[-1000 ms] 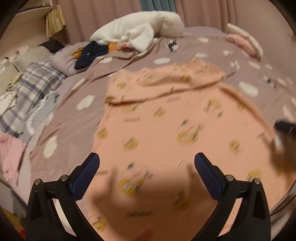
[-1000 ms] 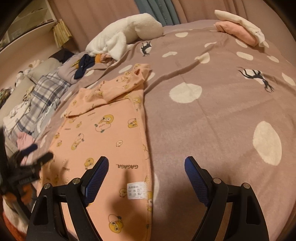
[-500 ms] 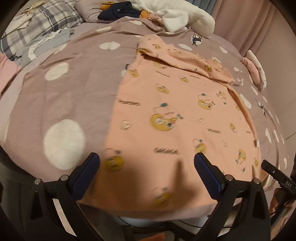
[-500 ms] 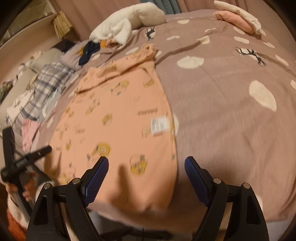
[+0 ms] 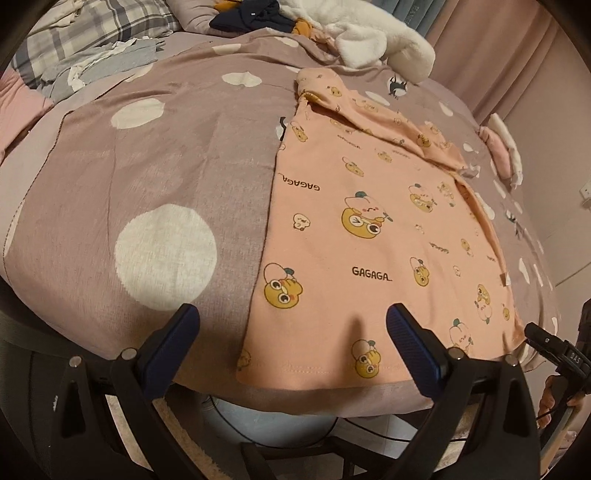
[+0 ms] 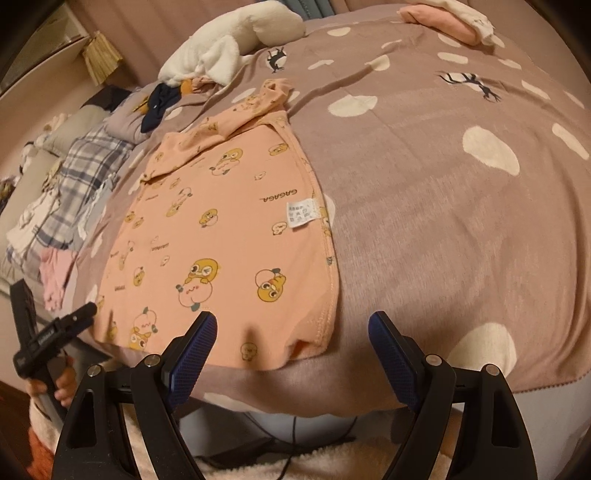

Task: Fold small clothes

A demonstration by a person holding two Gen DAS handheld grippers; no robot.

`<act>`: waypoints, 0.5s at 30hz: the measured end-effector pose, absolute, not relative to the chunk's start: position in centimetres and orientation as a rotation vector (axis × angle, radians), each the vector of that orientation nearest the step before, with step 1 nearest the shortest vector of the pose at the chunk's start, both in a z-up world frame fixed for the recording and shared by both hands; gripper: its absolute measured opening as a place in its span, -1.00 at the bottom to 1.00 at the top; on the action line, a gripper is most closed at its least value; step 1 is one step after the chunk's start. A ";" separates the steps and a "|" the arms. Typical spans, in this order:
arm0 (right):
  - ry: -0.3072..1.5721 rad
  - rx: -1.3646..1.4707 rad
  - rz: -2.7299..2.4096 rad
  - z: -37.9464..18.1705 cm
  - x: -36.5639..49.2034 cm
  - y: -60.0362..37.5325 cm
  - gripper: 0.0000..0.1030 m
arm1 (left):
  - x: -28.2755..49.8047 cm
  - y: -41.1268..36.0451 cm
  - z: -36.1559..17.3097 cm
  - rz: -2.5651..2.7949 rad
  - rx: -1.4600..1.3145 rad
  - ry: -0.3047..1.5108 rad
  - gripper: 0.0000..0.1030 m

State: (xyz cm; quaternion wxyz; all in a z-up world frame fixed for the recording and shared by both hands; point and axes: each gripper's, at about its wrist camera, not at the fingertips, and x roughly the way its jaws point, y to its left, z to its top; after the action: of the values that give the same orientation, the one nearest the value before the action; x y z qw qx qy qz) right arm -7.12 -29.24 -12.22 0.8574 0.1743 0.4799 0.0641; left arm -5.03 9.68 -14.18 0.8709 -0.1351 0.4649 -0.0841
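A small peach shirt [image 5: 373, 236] printed with yellow cartoon chicks lies flat on the mauve dotted bedspread [image 5: 155, 184], its hem at the bed's near edge and its sleeves folded across the far end. It also shows in the right wrist view [image 6: 225, 236], with a white care label [image 6: 301, 214]. My left gripper [image 5: 291, 332] is open and empty, just short of the hem's left corner. My right gripper [image 6: 291, 336] is open and empty, just short of the hem's right corner. Each gripper appears at the edge of the other's view.
A white fluffy blanket [image 5: 373, 40] and dark clothes [image 5: 243, 18] lie at the far end of the bed. Plaid and grey laundry [image 6: 66, 184] is piled on the left. Folded pink and white clothes [image 6: 447, 18] sit at the far right. Cables and carpet are below the bed edge.
Both grippers have drawn back from over the shirt to the bed's near edge. The shirt now lies flat and still, and the views are sharp.
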 end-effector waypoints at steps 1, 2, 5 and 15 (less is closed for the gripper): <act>1.009 0.375 0.135 -12.3 -7.2 -29.2 0.63 | -5.2 9.8 -14.2 -0.191 -0.293 0.962 0.93; 1.013 0.387 0.138 -12.5 -7.2 -29.1 0.63 | -5.3 10.0 -14.2 -0.201 -0.300 0.960 0.93; 1.028 0.400 0.156 -12.8 -7.3 -28.9 0.63 | -5.4 10.5 -14.6 -0.209 -0.317 0.974 0.91; 1.037 0.452 0.176 -13.3 -8.0 -29.1 0.63 | -6.6 12.1 -15.4 -0.348 -0.465 1.012 0.90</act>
State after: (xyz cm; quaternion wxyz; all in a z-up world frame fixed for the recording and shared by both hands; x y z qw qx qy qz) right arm -8.01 -29.09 -13.28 0.8407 0.2140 0.4904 0.0832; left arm -6.57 12.06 -15.37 0.8346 -0.2193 0.4777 -0.1644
